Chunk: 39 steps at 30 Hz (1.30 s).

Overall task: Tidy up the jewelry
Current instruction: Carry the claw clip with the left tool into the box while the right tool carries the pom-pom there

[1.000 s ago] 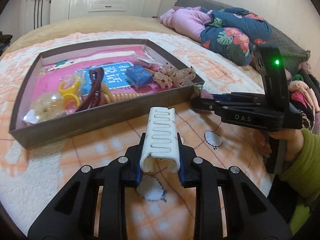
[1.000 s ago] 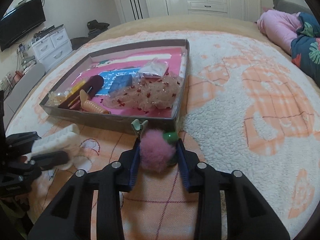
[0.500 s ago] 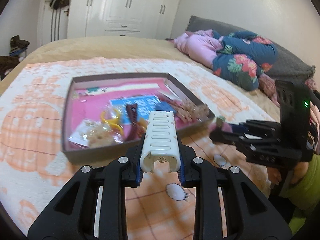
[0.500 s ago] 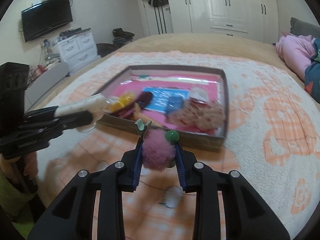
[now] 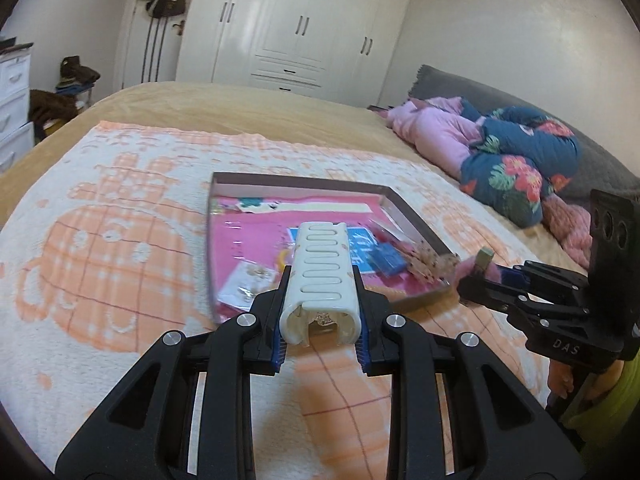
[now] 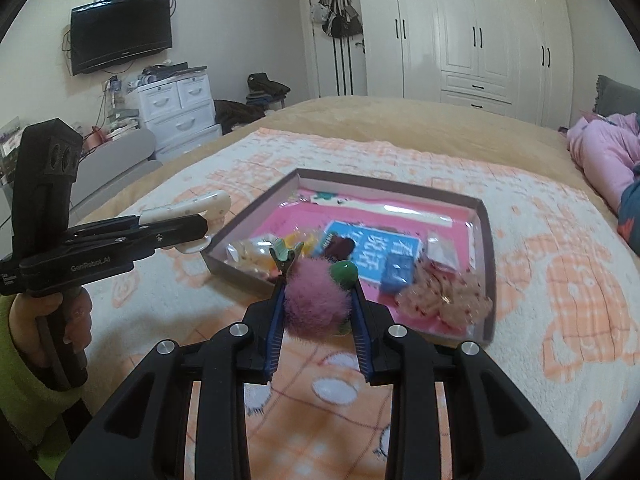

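Both lifted clear of blanket: left gripper (image 5: 320,316) clamps white slotted plastic hair claw (image 5: 322,276); right gripper (image 6: 318,312) clamps pink fluffy pompom clip (image 6: 316,304) (shallow grey-walled cardboard tray (image 6: 486,248) next, presumably).

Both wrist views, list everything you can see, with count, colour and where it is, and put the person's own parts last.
hair claw: one, white, clamped in the left gripper above the bed.
pompom clip: one, pink fluff with green clip, clamped in the right gripper.
box: one, grey walls, pink floor, on the blanket.
blue card: one, blue, in the box.
scrunchie: one, beige with red specks, box's near right corner.
small bags: a few, clear, in the box; contents too small to tell.
blanket: one, white and orange, on the bed.
wardrobe: one, white, far wall.
television: one, black, on the wall.
drawers: one unit, white, under the television.
left gripper: black, shut on the claw.
right gripper: black, shut on the clip.
hand: one, green sleeve.
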### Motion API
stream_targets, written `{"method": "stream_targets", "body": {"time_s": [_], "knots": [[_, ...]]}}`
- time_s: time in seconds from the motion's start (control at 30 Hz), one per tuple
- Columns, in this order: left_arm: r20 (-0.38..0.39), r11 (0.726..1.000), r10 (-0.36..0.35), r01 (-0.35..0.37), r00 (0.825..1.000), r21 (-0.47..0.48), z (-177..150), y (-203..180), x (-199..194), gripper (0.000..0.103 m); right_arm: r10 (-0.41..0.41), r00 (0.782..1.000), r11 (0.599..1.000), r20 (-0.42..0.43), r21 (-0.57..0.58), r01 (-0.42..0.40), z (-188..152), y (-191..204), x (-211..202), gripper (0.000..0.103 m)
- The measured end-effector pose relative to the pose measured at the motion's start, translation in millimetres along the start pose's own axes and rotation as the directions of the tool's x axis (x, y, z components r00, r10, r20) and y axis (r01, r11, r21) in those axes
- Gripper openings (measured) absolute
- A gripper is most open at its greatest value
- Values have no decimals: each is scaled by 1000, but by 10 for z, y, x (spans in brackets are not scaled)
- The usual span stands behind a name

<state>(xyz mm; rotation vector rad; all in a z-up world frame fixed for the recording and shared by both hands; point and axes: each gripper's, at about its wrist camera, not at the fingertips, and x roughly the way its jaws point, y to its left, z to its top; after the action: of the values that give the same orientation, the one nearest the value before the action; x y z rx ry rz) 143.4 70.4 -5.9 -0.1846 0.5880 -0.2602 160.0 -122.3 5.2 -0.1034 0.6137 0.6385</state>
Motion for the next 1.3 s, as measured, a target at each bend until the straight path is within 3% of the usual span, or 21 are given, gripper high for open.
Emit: {"method": "stream_targets", "body": {"time_s": [0.5,0.97,1.3], "knots": [[-26,997,44,-45,999,-63,40,358,257,18,-68,998,997,-7,32,68,179,-274,411,29],[-67,998,60,-62,996,-29,190,344,720,18,-185,980,974,-69,120,192,130,-679,721,29],[-99,998,53,-56,994,-24,135,335,912,19,-223,968,957,-113,165,240,22,-856,750,29]]}}
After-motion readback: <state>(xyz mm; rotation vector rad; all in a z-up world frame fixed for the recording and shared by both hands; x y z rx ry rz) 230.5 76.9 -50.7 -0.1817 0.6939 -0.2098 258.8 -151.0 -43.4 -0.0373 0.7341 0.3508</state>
